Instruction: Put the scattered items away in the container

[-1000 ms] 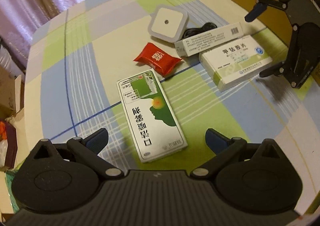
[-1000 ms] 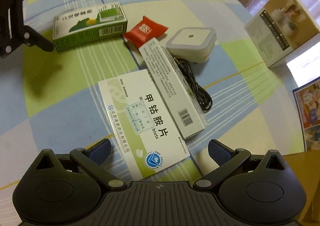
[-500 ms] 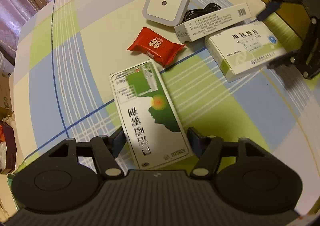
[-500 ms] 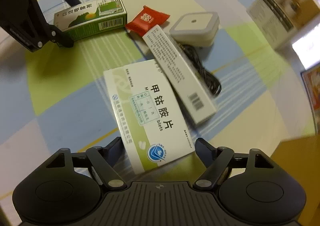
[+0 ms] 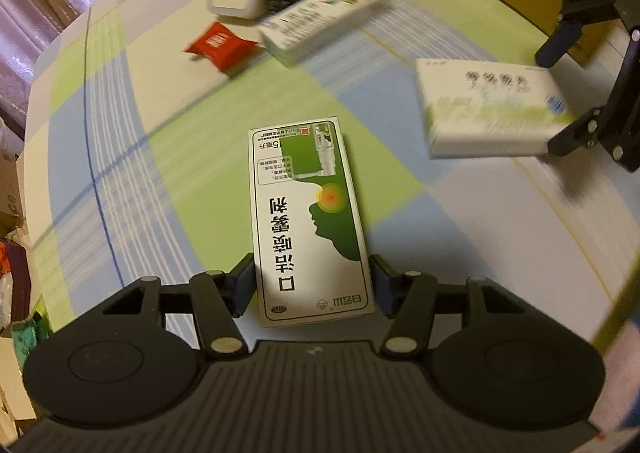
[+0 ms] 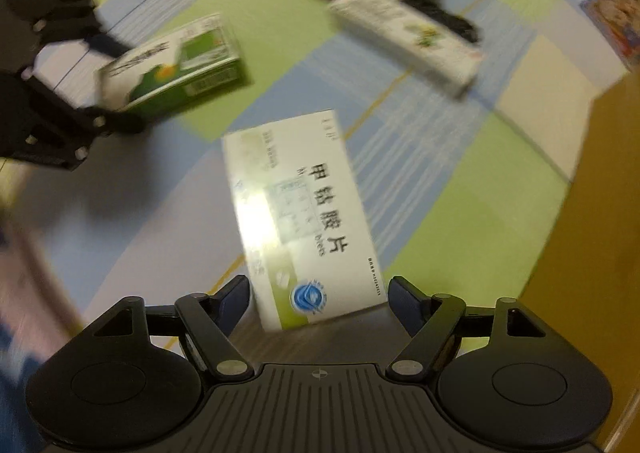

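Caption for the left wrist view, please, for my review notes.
Left gripper closing on a green-and-white medicine box above the checked tablecloth, right gripper around a white box.

Both wrist views look steeply down, close over the checked tablecloth [image 5: 168,157], sharing its scattered boxes.

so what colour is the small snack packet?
Red, with white print; clearest in the left wrist view.

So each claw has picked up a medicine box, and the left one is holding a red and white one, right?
Not quite: the left gripper holds a green and white box, as the left wrist view shows. The only red thing there is a small packet lying on the table.
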A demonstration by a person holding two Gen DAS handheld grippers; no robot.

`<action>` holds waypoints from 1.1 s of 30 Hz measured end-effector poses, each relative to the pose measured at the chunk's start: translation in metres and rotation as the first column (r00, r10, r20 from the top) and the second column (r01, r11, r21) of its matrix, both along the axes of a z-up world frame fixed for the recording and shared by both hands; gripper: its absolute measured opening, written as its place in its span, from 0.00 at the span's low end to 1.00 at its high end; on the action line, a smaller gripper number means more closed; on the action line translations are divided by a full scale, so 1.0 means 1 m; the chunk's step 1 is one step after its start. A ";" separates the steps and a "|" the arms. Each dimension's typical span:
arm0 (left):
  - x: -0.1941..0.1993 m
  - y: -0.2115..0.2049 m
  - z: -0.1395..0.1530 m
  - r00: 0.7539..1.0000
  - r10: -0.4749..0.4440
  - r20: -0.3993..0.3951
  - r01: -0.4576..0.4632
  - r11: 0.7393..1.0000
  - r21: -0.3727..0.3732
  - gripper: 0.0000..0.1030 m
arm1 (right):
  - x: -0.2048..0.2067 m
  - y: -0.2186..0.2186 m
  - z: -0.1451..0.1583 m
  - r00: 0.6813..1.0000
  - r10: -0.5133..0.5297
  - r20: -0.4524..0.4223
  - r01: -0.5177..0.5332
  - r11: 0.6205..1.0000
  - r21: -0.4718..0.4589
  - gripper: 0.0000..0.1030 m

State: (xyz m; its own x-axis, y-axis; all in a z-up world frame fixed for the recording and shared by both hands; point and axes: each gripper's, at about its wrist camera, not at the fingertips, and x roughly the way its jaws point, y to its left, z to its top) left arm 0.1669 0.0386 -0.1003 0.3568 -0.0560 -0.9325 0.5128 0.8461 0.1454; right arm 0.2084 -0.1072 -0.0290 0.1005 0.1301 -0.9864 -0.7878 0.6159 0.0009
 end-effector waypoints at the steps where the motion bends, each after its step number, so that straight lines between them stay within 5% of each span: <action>1: -0.006 -0.001 0.001 1.000 0.000 -0.002 0.000 1.000 -0.004 0.53 | -0.008 0.001 0.000 1.000 0.024 0.010 -0.024 1.000 -0.002 0.90; 6: -0.015 0.002 0.011 1.000 0.025 0.010 -0.025 0.999 -0.021 0.68 | -0.018 0.010 0.003 0.995 0.064 0.083 -0.064 0.998 -0.007 0.97; 16: 0.013 -0.006 0.004 0.999 0.045 -0.013 -0.045 0.998 -0.054 0.69 | 0.012 0.020 -0.009 0.996 0.044 0.080 -0.047 0.998 0.029 0.91; 21: 0.021 -0.010 -0.004 0.999 0.037 -0.019 -0.037 0.999 -0.039 0.62 | 0.019 0.026 -0.010 0.997 0.044 0.065 -0.047 0.998 0.039 0.83; 25: 0.024 -0.012 -0.006 0.999 0.035 -0.029 -0.036 0.999 -0.031 0.53 | 0.021 0.030 -0.012 0.999 0.025 0.039 -0.027 0.999 0.031 0.67; 33: 0.017 -0.014 -0.004 0.999 0.039 -0.020 -0.040 0.999 -0.027 0.50 | 0.011 0.022 -0.010 0.998 -0.028 0.061 0.025 0.998 0.050 0.66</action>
